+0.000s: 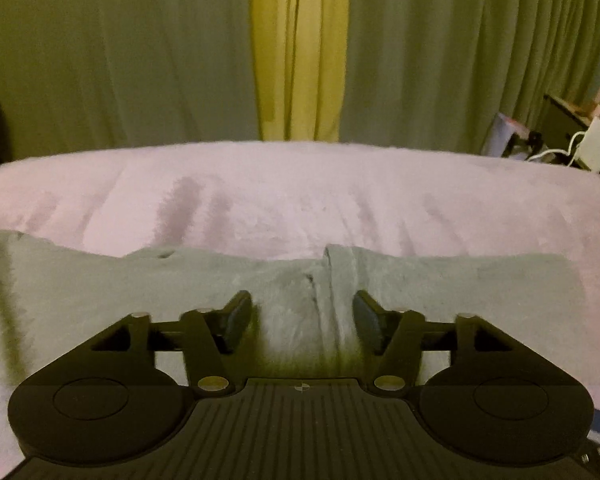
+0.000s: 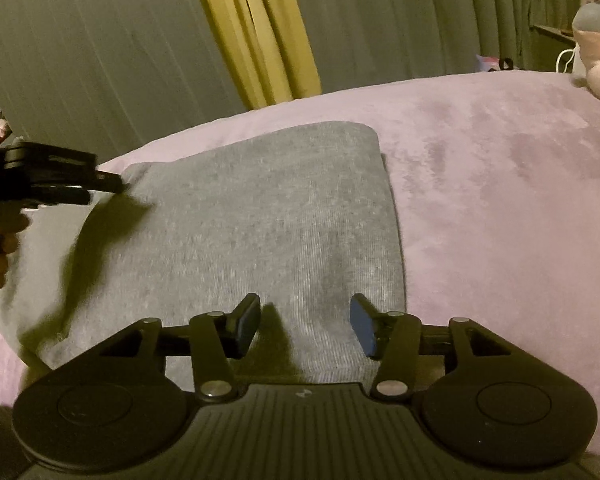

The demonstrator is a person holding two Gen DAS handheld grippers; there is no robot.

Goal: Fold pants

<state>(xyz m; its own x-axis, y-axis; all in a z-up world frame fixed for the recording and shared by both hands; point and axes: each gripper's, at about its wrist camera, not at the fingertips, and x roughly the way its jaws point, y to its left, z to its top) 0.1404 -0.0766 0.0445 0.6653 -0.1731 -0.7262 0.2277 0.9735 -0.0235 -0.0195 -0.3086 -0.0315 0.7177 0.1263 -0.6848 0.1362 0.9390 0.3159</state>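
Grey pants (image 2: 260, 216) lie folded on a pink blanket (image 2: 500, 184). In the left wrist view the same grey pants (image 1: 100, 288) stretch across the lower frame, with a fold seam running between the fingers. My left gripper (image 1: 302, 318) is open just above the cloth, nothing pressed between its pads. The right gripper (image 2: 305, 326) is open too, hovering over the pants' near right part. The left gripper (image 2: 106, 186) also shows at the left edge of the right wrist view, by the pants' far left corner, with a person's hand (image 2: 2, 240) behind it.
Grey-green curtains (image 1: 120, 60) with a yellow strip (image 1: 300, 48) hang behind the bed. Boxes and a white cable (image 1: 580, 140) sit at the far right. A pink plush toy (image 2: 598, 60) lies on the blanket's far right corner.
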